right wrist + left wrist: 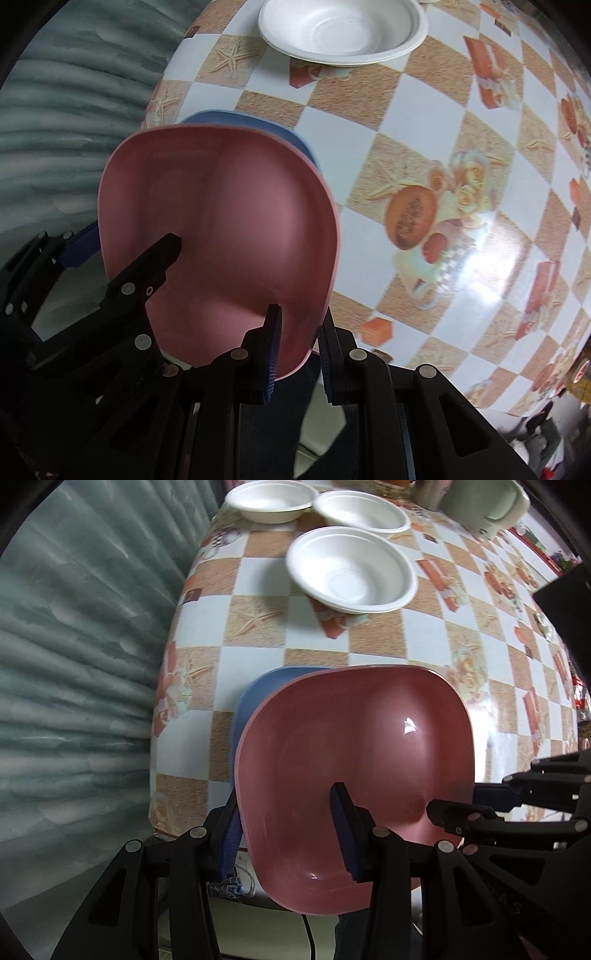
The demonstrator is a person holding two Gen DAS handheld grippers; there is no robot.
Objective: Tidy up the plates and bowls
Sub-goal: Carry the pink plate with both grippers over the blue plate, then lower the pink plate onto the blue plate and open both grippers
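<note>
A pink square dish (354, 738) (221, 206) sits nested in a blue dish (258, 690) (251, 123), whose edge peeks out on the far side. Both overhang the near edge of the checked table (258, 642). My left gripper (286, 801) (125, 247) straddles the pink dish's near-left rim, one finger inside and one outside against the stack. My right gripper (300, 317) (472, 805) is shut on the pink dish's near-right rim. A stack of white foam bowls (351, 570) (341, 29) stands beyond the dishes. I cannot tell whether the blue dish rests on the table.
Two more white bowls (362, 511) (271, 500) stand at the table's far end beside a pale green container (484, 506). A grey-green curtain (74, 683) hangs along the left. A dark object (565, 602) juts in at the right edge.
</note>
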